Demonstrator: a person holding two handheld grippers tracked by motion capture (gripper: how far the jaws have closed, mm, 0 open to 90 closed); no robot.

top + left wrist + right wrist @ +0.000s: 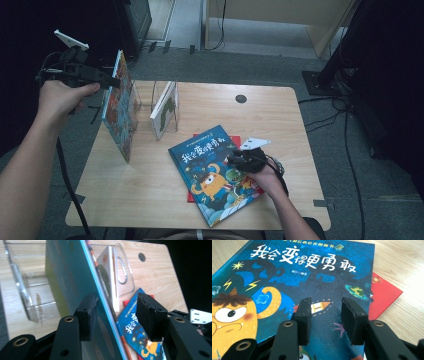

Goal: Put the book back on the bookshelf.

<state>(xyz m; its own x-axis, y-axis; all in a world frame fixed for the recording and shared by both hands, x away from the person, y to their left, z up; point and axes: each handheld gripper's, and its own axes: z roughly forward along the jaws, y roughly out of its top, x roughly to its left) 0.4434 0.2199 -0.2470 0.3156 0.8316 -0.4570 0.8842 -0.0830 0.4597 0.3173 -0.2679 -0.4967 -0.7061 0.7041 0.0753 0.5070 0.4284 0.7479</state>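
A tall teal picture book (119, 107) stands on edge at the table's left side. My left gripper (111, 80) sits over its top edge. In the left gripper view the book (67, 285) runs between the jaws; the left pad (87, 315) lies by its cover and the right pad (147, 315) stands well apart from it, so the left gripper (116, 300) is open. A blue monster book (212, 172) lies flat on a red book (235, 140). My right gripper (237, 161) hovers open over the blue cover (287, 272), nothing between its jaws (325, 305).
A clear acrylic book stand (150, 102) at the table's back left holds a white book (164, 112) upright. The red book (384, 297) pokes out beside the blue one. A dark round hole (241, 98) marks the wooden table (150, 185). Cables cross the floor at right.
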